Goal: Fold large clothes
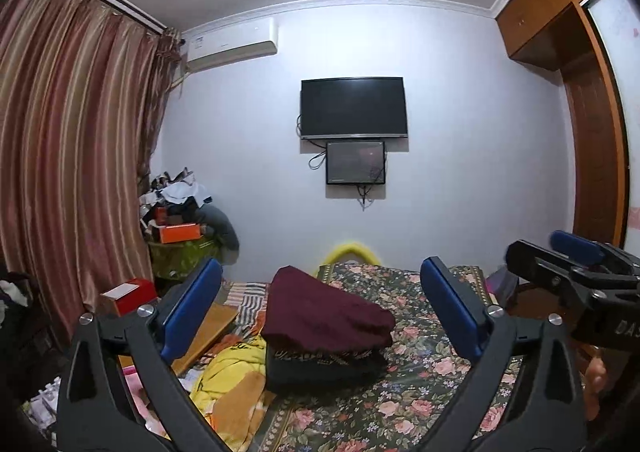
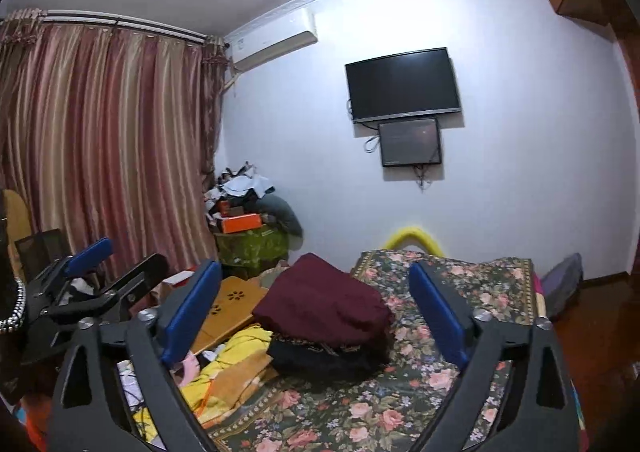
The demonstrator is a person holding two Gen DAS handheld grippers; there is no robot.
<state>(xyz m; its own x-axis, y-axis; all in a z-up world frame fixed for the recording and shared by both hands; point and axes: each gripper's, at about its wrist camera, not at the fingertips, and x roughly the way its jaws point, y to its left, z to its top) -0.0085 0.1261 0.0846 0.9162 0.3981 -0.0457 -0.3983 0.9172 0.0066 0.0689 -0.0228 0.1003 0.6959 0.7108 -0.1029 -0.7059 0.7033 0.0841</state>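
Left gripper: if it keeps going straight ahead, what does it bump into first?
Probably the maroon folded garment on the black one. The open left gripper aims at it, though depth is unclear.

Black TV point(image 1: 354, 107) mounted on white wall, smaller dark screen point(image 1: 355, 162) just below it with cables hanging. White air conditioner point(image 1: 232, 43) high near corner. Striped reddish curtain point(image 1: 68, 132) on left. Cluttered pile with orange box point(image 1: 179, 233) on green bin point(image 1: 184, 256) in corner. Wooden wardrobe point(image 1: 592, 100) right. Wooden board point(image 2: 234, 308) beside the bed's floral cover point(image 2: 400, 404).
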